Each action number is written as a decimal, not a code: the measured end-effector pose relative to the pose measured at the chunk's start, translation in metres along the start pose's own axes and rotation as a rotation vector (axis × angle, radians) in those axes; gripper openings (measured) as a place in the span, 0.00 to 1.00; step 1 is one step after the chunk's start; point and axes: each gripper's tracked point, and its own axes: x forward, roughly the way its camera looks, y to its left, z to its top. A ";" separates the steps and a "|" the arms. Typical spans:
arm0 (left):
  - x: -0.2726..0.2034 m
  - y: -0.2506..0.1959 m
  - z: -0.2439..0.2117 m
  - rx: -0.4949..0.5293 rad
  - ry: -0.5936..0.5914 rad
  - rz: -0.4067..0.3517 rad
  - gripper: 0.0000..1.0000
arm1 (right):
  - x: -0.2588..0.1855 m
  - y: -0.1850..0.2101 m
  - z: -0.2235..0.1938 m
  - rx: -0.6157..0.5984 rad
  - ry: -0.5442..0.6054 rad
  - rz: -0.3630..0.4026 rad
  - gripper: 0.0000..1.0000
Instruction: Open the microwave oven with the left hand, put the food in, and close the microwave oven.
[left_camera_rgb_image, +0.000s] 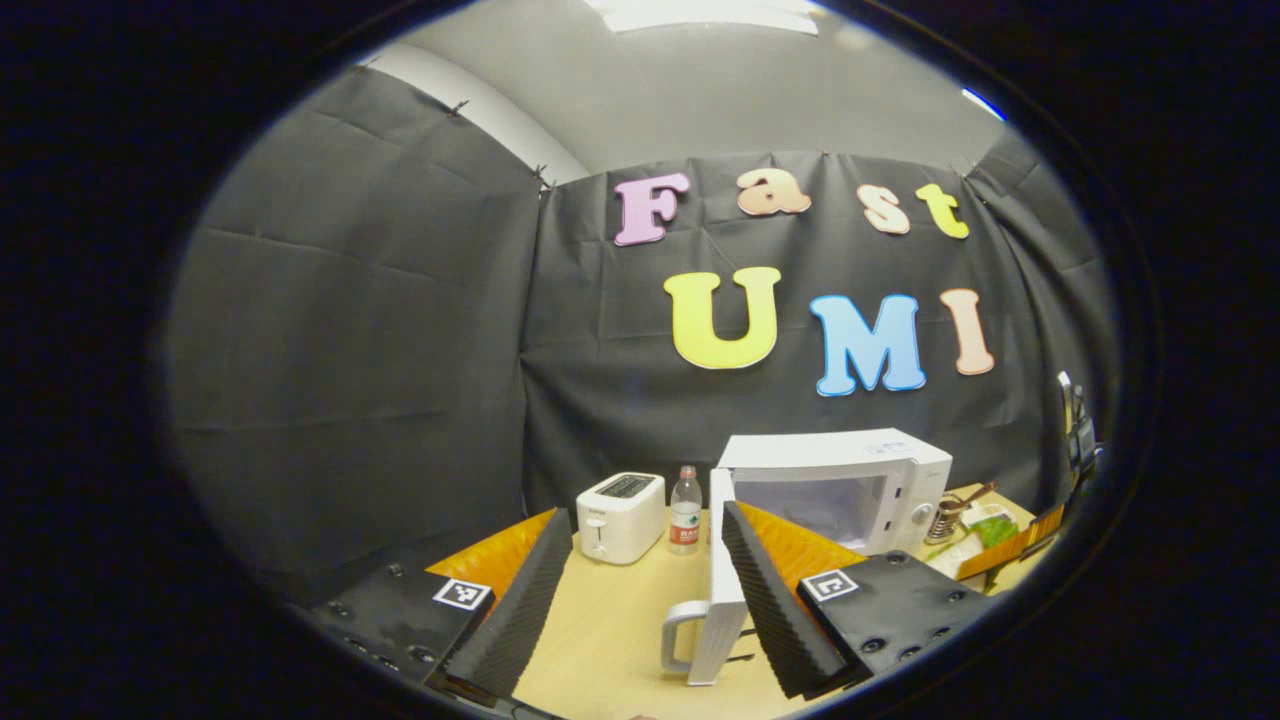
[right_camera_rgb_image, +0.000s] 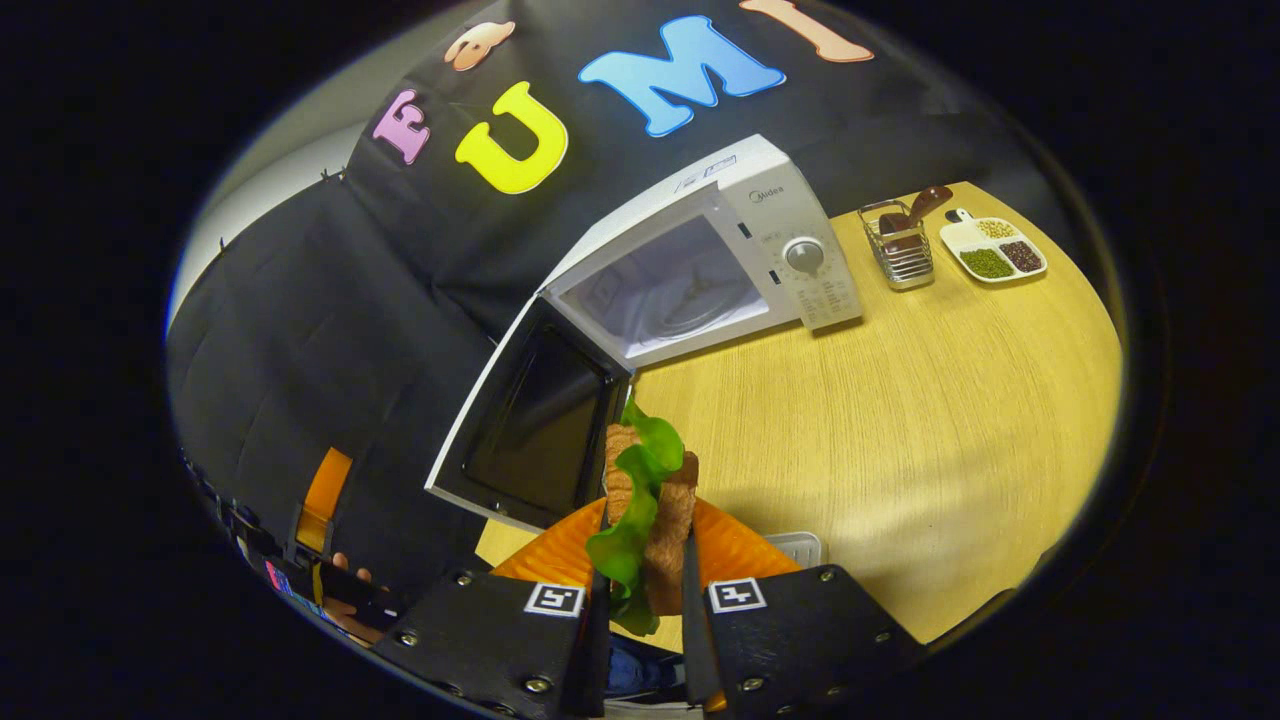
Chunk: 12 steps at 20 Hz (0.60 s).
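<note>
Door standing open, sandwich riding in your right gripper (right_camera_rgb_image: 645, 590).

Your right gripper is clenching one sandwich (right_camera_rgb_image: 645, 500), lettuce spilling out, just before the one microwave (right_camera_rgb_image: 700, 260) and beside its door (right_camera_rgb_image: 530, 420). Your left gripper (left_camera_rgb_image: 640, 610) is hanging released, holding nothing. On the bench (right_camera_rgb_image: 900, 420): one toaster (left_camera_rgb_image: 620, 515), one bottle (left_camera_rgb_image: 685, 510), one wire rack (right_camera_rgb_image: 897, 250), one divided dish (right_camera_rgb_image: 993, 250).

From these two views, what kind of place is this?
Probably a mock kitchen counter in a cloth-walled booth: a microwave with its door open, a toaster and a utensil rack stand on a wooden table.
</note>
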 end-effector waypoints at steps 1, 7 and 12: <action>0.006 0.005 -0.003 0.006 0.005 -0.001 0.98 | 0.007 0.004 0.006 0.002 -0.016 -0.001 0.31; 0.038 0.039 -0.007 0.005 0.016 0.013 1.00 | 0.052 0.018 0.033 0.031 -0.125 -0.052 0.31; 0.067 0.060 -0.011 0.022 0.026 0.016 1.00 | 0.090 0.026 0.048 0.063 -0.190 -0.060 0.31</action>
